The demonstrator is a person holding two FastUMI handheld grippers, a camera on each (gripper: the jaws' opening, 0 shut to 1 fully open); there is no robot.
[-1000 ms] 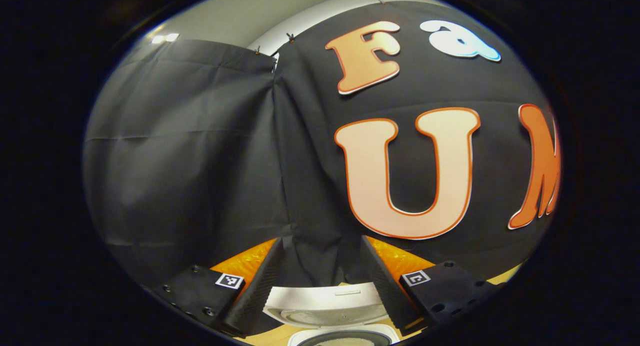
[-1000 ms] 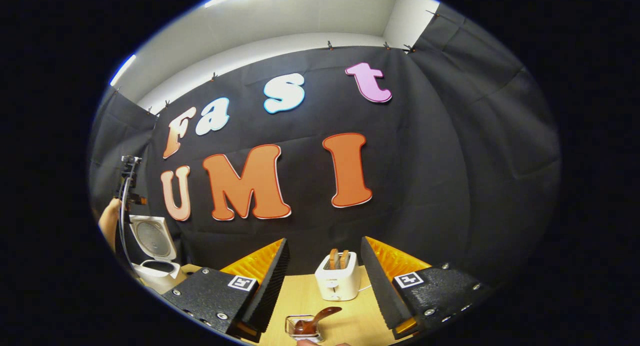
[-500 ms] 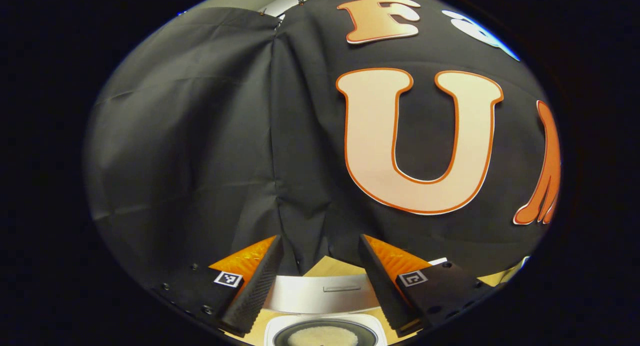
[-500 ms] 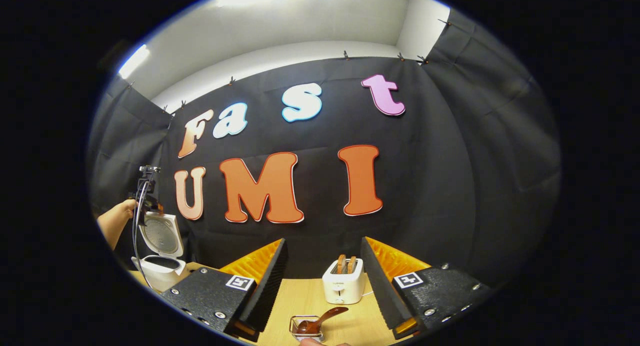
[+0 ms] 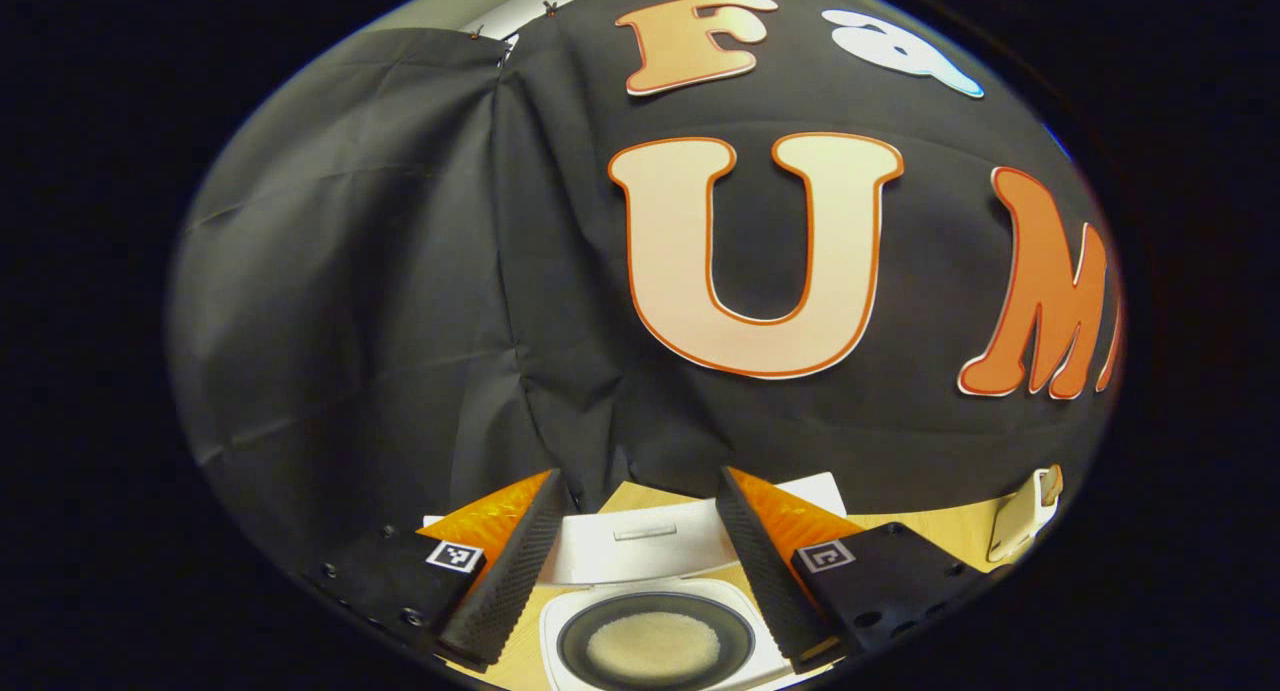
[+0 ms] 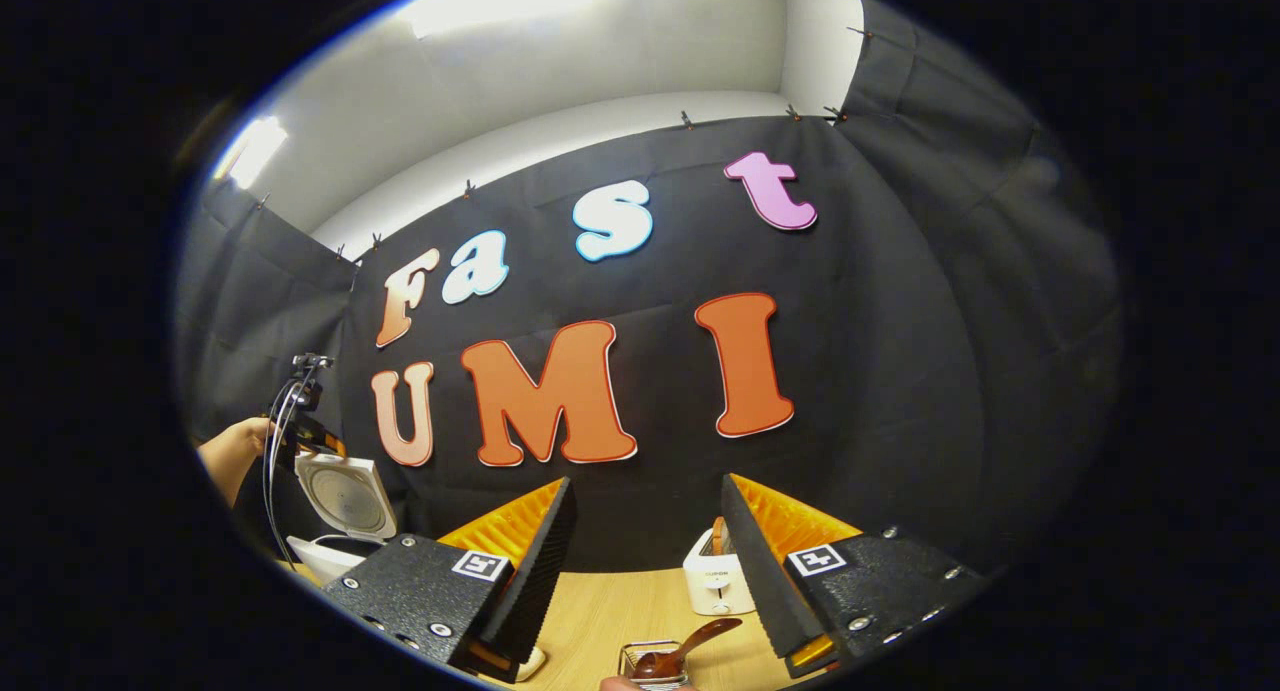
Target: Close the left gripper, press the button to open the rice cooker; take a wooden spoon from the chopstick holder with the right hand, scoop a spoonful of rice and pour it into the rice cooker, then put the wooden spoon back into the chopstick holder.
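The white rice cooker (image 5: 650,546) looks like smooth, glossy plastic, its dark round inner pot (image 5: 655,643) faintly shiny around matt, grainy rice (image 5: 652,645). The pale wooden table (image 6: 640,601) is smooth and matt. The brown wooden spoon (image 6: 690,646) gleams, lying in a small wire-metal holder (image 6: 632,656). The white toaster (image 6: 712,583) looks like satin plastic.

In the left gripper view the rice cooker (image 5: 655,621) is cut off at the bottom edge, and the left tongs' (image 5: 640,561) fingers cover both ends of its raised lid. The toaster (image 5: 1020,516) is sliced by the right rim. In the right gripper view the wire chopstick holder (image 6: 655,661) runs off the bottom, the toaster (image 6: 710,581) sits partly behind a finger, and the far gripper (image 6: 305,426) is too small to judge.
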